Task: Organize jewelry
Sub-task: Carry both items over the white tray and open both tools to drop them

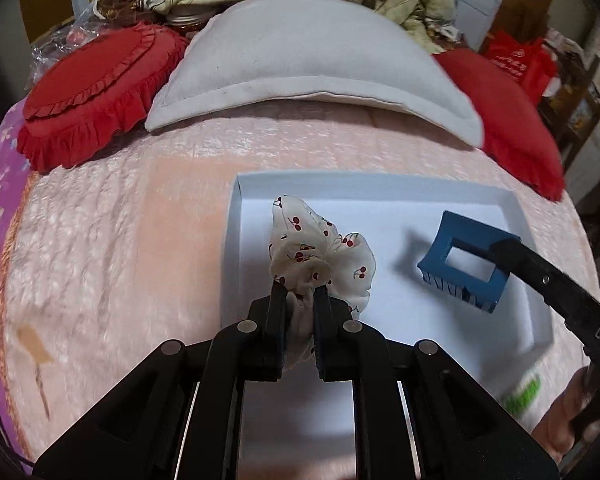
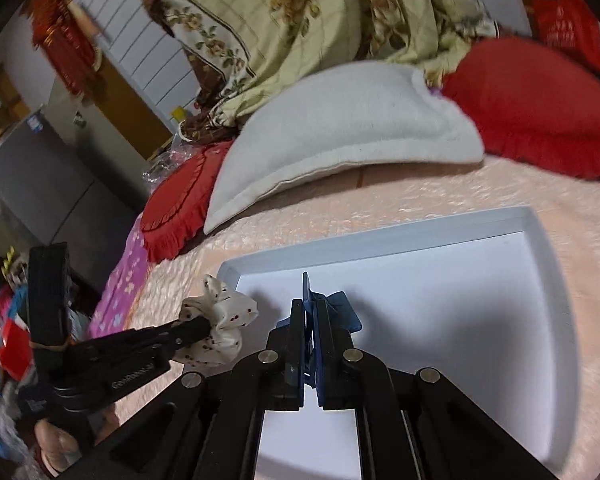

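left tongs (image 1: 299, 292) clamped tight on a white cherry-print scrunchie (image 1: 320, 252); fabric bunched between the two fingers, the rest fanning out ahead and to the right of the tips. scrunchie hangs over the near-left part of the white tray (image 1: 380, 184), near its left wall. cannot tell if it touches the tray floor.

right tongs (image 2: 309, 312) closed on a blue claw clip (image 2: 342, 308), gripped edge-on in the right wrist view. in the left wrist view the clip's (image 1: 466, 260) long axis runs from upper left to lower right, teeth row facing down toward the tray floor, rectangular cutout facing the camera. held over the right half of the tray, casting a shadow to its left on the tray floor, so it looks lifted off.

scrunchie and clip are apart, scrunchie left, clip right.

tray sits on a pink bedspread (image 1: 120, 240), long side across the view. behind it a white pillow (image 1: 308, 60), a red ruffled cushion (image 1: 96, 92) to its left and a second red cushion (image 1: 508, 112) to its right. floral quilt (image 2: 300, 12) piled behind the pillow.
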Action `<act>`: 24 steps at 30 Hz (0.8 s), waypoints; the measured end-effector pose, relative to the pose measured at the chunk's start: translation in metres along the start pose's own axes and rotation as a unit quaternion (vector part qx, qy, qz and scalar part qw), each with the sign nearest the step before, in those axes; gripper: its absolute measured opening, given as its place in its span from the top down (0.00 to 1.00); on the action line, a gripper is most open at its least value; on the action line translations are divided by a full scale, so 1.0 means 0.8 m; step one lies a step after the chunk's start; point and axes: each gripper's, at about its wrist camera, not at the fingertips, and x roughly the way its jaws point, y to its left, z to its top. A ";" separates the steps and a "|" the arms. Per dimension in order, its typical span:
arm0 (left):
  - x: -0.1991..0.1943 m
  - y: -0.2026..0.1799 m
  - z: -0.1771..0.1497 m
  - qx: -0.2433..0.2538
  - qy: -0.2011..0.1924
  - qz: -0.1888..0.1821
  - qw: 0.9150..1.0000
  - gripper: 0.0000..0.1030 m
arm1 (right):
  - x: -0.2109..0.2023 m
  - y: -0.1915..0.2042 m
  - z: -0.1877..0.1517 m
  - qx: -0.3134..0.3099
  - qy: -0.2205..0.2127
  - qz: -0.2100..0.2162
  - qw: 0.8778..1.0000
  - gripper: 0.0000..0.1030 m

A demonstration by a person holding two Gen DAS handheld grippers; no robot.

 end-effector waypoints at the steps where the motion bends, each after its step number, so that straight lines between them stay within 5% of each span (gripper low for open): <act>1: 0.007 0.001 0.006 -0.002 -0.001 0.003 1.000 0.91 | 0.008 -0.005 0.005 0.007 0.002 0.003 1.000 0.97; 5: 0.029 0.003 0.018 -0.003 0.002 0.010 1.000 0.90 | 0.031 -0.024 0.010 0.026 0.010 -0.001 1.000 0.97; 8: 0.037 0.003 0.017 -0.003 0.002 0.008 1.000 0.79 | 0.036 -0.036 0.012 0.036 0.012 -0.001 0.999 0.96; 11: 0.041 0.009 0.015 -0.017 0.005 0.000 1.000 0.54 | 0.041 -0.042 0.012 0.031 0.016 -0.023 0.999 0.93; 14: 0.036 0.015 0.014 -0.034 0.008 -0.023 0.999 0.54 | 0.042 -0.049 0.011 0.025 0.022 -0.051 0.998 0.82; 16: 0.028 0.021 0.013 -0.046 0.011 -0.040 0.998 0.53 | 0.036 -0.050 0.010 0.021 0.015 -0.066 0.998 0.62; 24: -0.061 0.023 -0.014 -0.045 -0.025 -0.040 0.998 0.53 | -0.038 -0.020 0.002 -0.021 -0.014 -0.092 0.995 0.59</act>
